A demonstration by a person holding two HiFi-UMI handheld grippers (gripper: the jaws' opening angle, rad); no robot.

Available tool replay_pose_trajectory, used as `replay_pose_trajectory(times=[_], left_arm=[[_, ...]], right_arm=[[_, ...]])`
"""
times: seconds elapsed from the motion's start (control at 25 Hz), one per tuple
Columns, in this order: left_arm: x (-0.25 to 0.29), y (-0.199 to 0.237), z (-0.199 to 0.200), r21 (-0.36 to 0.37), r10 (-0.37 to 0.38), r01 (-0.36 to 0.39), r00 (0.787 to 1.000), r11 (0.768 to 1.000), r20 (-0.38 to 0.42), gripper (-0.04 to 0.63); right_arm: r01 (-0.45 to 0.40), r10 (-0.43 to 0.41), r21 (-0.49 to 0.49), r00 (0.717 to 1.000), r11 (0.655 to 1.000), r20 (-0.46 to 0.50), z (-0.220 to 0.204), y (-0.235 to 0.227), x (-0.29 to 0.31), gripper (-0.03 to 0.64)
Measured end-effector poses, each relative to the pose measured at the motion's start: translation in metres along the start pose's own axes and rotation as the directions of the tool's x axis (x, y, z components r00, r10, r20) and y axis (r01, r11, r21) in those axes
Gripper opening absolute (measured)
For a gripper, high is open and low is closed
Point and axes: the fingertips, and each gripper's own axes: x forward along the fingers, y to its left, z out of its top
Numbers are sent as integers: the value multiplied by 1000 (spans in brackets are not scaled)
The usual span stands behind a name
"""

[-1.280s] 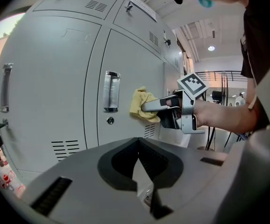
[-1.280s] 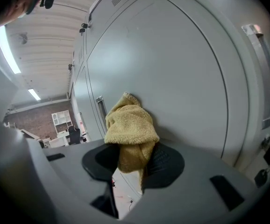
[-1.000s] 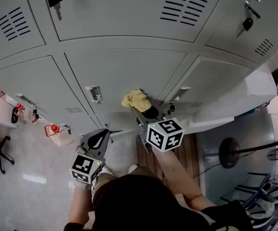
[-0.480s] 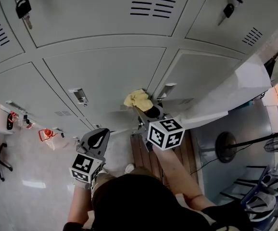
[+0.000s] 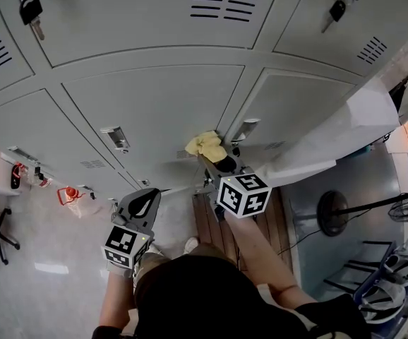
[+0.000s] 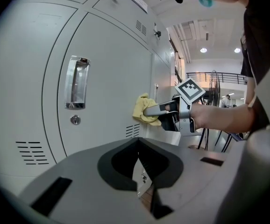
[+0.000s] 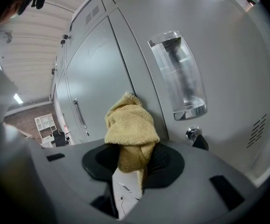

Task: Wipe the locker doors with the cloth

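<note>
Cloth (image 5: 205, 145) shifted slightly right vs 0.5 s ago. Head view: right gripper (image 5: 211, 159) clamps it at centre frame, seemingly against the locker door (image 5: 154, 104); left gripper (image 5: 142, 202) sits lower left. Left gripper view: jaws together, nothing between. Right gripper view: jaws pinch cloth at centre, door handle (image 7: 181, 80) upper right.
</note>
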Motion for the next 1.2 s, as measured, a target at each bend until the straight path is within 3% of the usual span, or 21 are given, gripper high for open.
replay_pose_trajectory(times=[0.68,1.2], left_arm=[[-41,31,-12,-11,45,-45,999,999,-4,8],[-78,61,-22,-37,107,-107,994,994,0,8]], right_arm=[[-15,15,1,998,1000,-61,-30,34,31,132],[-95,92,-27,991,995,-102,-42,90,65,132]])
